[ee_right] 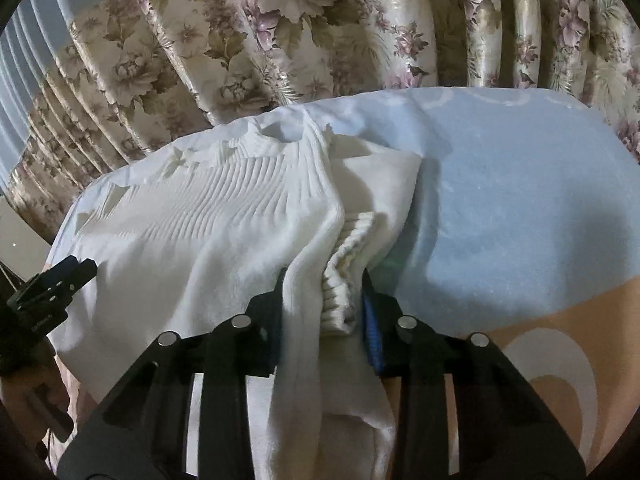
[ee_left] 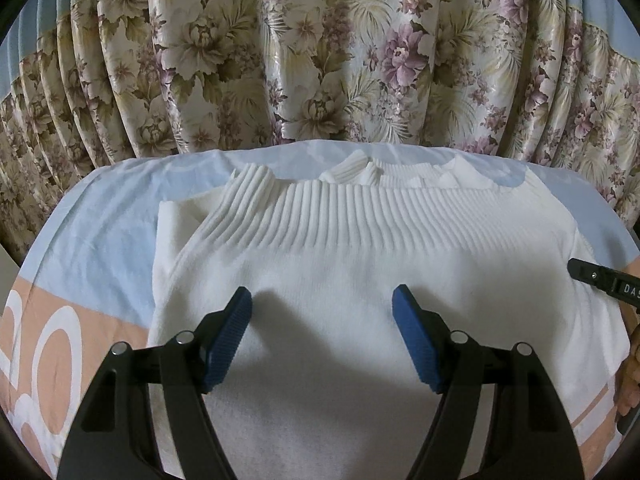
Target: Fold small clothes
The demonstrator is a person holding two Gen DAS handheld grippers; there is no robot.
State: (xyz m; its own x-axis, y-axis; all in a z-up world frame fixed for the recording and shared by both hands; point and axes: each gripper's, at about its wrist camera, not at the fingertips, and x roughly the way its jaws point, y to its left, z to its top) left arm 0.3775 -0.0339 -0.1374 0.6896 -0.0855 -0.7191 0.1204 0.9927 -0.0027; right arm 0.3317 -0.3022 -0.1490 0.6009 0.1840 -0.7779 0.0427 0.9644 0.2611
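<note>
Jaws of the right gripper [ee_right: 324,312] were clamped on a bunched ridge of the white knit sweater [ee_left: 340,264], a ribbed cuff and a roll of plain knit pinched together between the pads; those of the left gripper [ee_left: 322,320] stood wide apart above the sweater's plain middle, holding nothing and not clearly touching it.

The sweater lay spread across the middle of the bed, on a blue and peach blanket [ee_left: 100,240], its ribbed band [ee_left: 344,216] toward the far edge under the curtain. In the right wrist view its right side was gathered and slightly raised, a sleeve panel [ee_right: 376,188] folded beneath, with bare blanket beyond toward the bed's right edge.

By its look the garment was light, soft and limp, with no stiffness to carry a fold: it would probably sag and drape from any single hold, and the loose knit would stretch if pulled hard. The ribbed parts looked thicker and grippier, so a cuff, hem or seam edge seemed the better hold than the flat middle, where pads would only pinch up a tent of cloth. Two holds well apart along one edge would likely keep a fold straight.

A floral curtain [ee_left: 320,48] hung just behind the far edge.
</note>
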